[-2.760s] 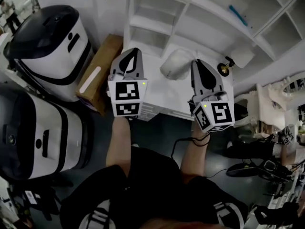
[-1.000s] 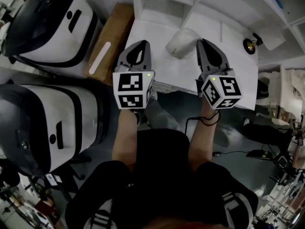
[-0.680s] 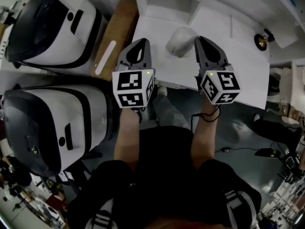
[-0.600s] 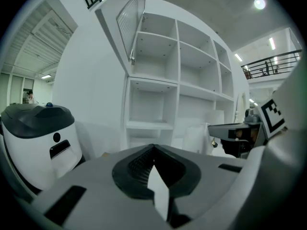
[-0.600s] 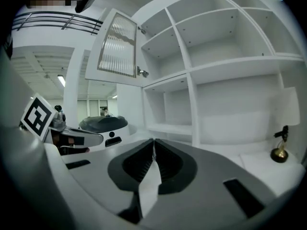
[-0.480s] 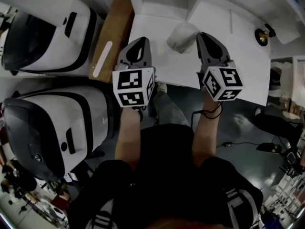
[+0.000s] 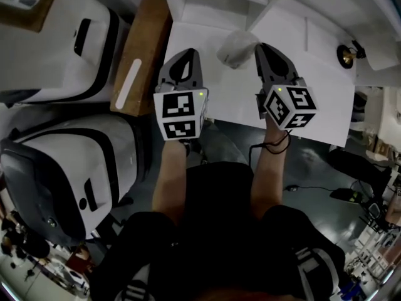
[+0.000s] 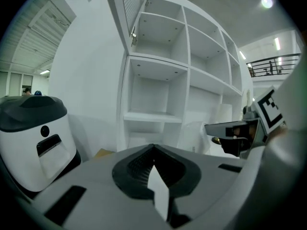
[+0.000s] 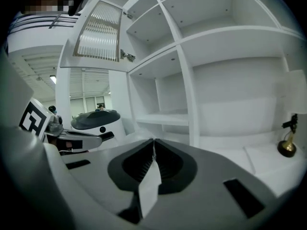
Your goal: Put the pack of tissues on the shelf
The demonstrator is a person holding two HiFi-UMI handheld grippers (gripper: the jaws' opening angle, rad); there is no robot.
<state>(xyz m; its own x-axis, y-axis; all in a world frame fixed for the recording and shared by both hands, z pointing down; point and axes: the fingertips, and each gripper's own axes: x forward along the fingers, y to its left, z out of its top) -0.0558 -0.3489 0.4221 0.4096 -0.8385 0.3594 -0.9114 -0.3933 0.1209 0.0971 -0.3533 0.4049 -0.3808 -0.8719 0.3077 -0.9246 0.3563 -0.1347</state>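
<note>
My left gripper point(image 7: 187, 55) and right gripper point(image 7: 265, 49) stay closed and empty; the pack of tissues point(image 7: 236, 47), upper centre, has drifted nearer my right tip, not yet picked up for the shelf point(image 7: 210, 8)

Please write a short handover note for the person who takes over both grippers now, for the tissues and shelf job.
Left gripper: shut, empty.
Right gripper: shut, empty.
Pack of tissues: lies on the white counter, between the two grippers, nearer the right one; not gripped.
Done: nothing yet.
To do: open one gripper, grasp the pack, set it on the shelf.
</note>
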